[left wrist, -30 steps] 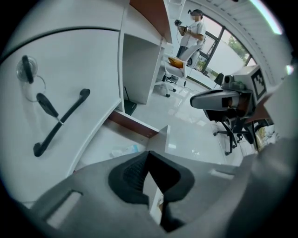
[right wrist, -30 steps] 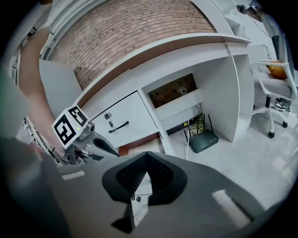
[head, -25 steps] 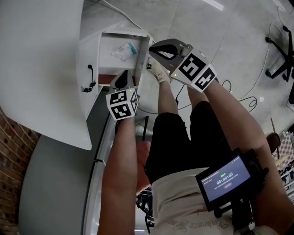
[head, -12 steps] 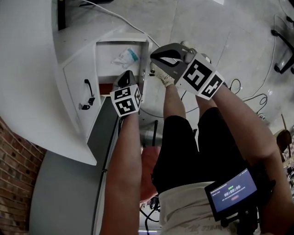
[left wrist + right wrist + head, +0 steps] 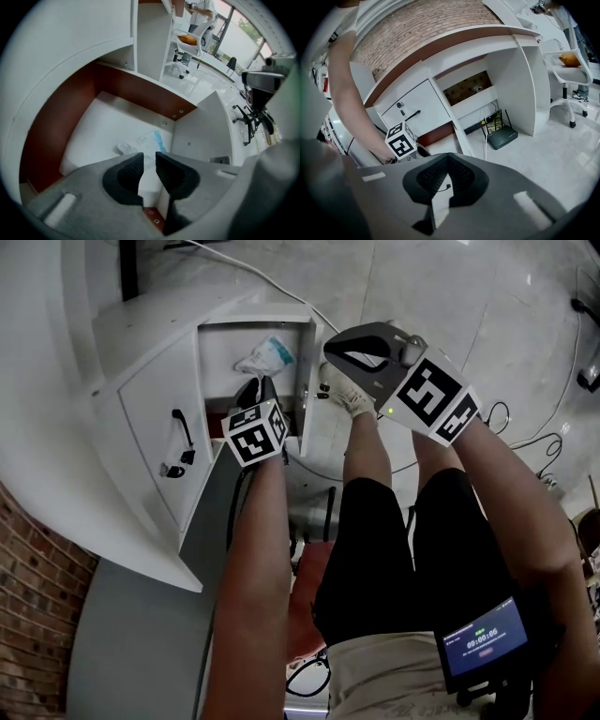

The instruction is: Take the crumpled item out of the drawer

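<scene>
Left tool (image 5: 149,157) opening, empty, crumpled white wrapper (image 5: 136,146)

crumpled item (image 5: 139,146): white, blue patch | drawer (image 5: 96,126): white, red-brown edges | brick wall (image 5: 28,615): red-brown, pale joints

Drawer layout
Crumpled item (image 5: 265,356) in drawer (image 5: 217,351), toward right wall; left gripper (image 5: 253,392) above its near end; right gripper (image 5: 330,345) outside, right of it.
</scene>
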The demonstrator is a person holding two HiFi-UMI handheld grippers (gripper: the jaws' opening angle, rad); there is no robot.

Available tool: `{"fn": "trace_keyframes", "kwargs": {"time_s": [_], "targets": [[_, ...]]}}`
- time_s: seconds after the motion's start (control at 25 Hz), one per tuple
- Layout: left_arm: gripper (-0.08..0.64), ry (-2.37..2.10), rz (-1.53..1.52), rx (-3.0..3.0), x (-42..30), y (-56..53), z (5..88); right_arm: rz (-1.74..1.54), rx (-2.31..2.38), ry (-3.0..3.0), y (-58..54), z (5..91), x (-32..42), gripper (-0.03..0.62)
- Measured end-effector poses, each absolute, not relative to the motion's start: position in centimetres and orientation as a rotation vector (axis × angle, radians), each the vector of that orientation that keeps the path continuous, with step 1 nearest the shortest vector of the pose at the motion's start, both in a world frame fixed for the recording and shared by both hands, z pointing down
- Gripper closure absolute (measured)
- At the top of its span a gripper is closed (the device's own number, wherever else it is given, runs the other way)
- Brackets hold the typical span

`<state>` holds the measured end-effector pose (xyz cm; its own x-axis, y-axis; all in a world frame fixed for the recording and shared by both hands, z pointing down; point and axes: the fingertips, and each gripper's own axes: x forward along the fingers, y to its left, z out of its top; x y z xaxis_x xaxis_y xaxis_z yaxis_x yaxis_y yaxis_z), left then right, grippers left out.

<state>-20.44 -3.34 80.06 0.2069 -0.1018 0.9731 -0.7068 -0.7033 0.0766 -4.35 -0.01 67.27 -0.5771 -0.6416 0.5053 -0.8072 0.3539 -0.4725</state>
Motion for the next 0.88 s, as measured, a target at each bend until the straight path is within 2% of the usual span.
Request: {"fn": "trace_keyframes", "kwargs": {"time_s": [0.2, 0.52, 0.64, 0.8, 0.88], "targets": [[0.412, -0.766, 1.536, 1.932, -20.9, -4.4, 81.8, 1.034, 1.262, -2.399, 1.1, 67.8, -5.1, 0.584], [0.410, -0.793, 1.578, 1.846, -21.1, -5.2, 84.3, 1.057, 1.303, -2.376, 1.9, 68.8, -3.4, 0.584], [0.428, -0.795, 1.632, 1.814, -21.4, -4.9, 84.8, 1.072, 1.314, -2.367, 2.2, 68.9, -3.1, 0.584], [0.514, -0.780, 1.699, 1.824, -21.2, -4.8, 85.0, 1.077, 1.305, -2.367, 2.5, 68.6, -3.2, 0.584], [0.523, -0.785, 1.708, 1.828, -21.0, -4.7, 84.7, 1.075, 1.292, -2.375, 2.6, 68.3, -3.4, 0.584]]}}
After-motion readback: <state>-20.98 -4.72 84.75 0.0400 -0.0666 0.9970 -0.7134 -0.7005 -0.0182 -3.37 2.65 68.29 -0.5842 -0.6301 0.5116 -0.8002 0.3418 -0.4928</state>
